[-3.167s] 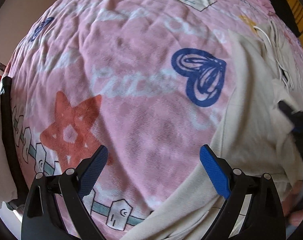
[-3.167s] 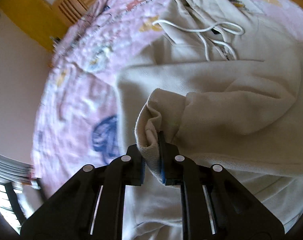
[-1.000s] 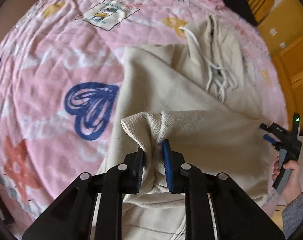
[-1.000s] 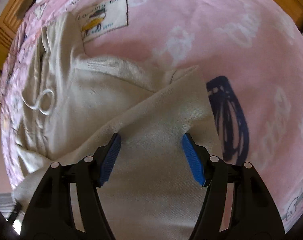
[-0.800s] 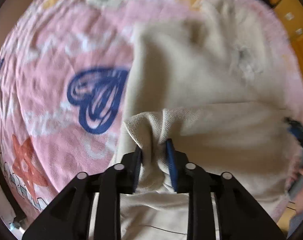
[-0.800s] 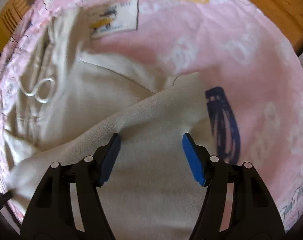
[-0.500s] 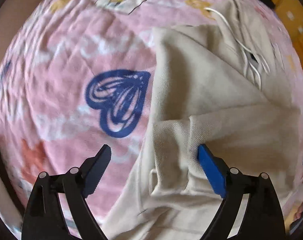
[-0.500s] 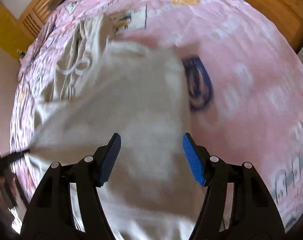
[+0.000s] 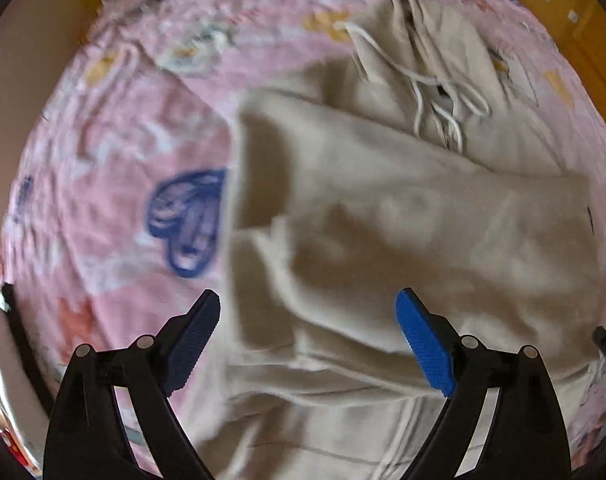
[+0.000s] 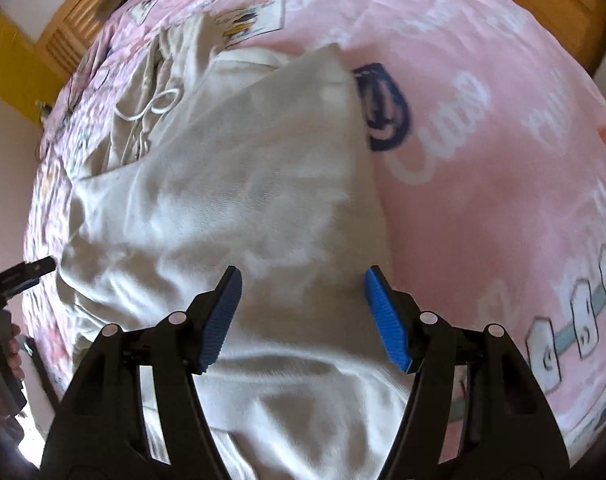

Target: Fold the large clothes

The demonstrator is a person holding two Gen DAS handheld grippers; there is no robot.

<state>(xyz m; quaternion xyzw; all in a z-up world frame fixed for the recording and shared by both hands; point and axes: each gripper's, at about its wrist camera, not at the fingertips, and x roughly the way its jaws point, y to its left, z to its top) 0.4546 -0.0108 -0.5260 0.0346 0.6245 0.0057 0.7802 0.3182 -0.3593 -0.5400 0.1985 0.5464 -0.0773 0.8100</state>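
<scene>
Hoodie (image 9: 403, 216) lay cream and soft on the pink blanket (image 9: 115, 184), a sleeve folded across the body, hood and white drawstring (image 9: 439, 96) bunched at the far end. Half a second earlier let go by the left gripper (image 9: 309, 336), which a second ago had pinched the ribbed cuff; now spread wide and empty above the cloth, as was the right gripper (image 10: 303, 316), so likely one sleeve fold done and more folds to come. Thick knit, loosely rumpled, beside a blue butterfly print (image 9: 189, 226) on fleecy, dimpled bedding.
</scene>
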